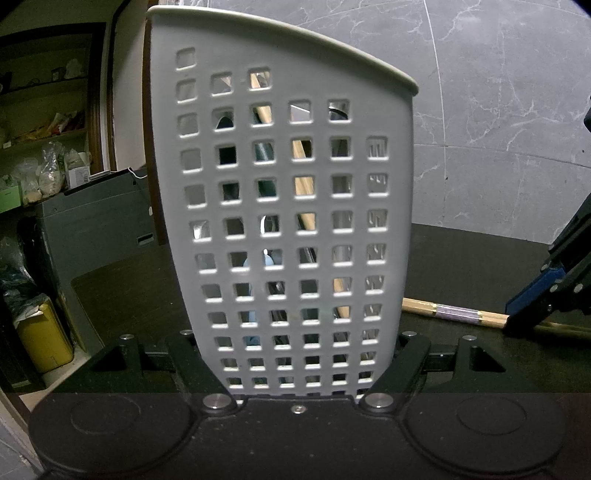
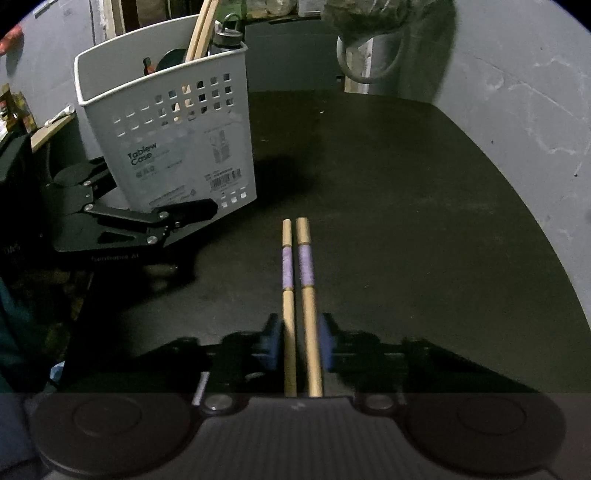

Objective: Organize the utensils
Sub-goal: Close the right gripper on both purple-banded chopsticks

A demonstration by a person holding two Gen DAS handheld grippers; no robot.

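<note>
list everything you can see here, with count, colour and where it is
utensil holder: one, light grey, perforated, standing on the table's left side
chopsticks: one pair, wooden with purple bands, lying side by side on the table
utensils in the holder: several, including wooden sticks; the rest too hidden to count
table: one, dark, under everything
wall: grey marble pattern, behind the table
shelves: cluttered with bags, far left
left gripper: black, shut on the utensil holder's base
right gripper: black with blue pads, either side of the chopsticks

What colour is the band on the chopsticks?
Pale purple on the chopsticks, between bare wood sections; clearest in the right wrist view.
</note>
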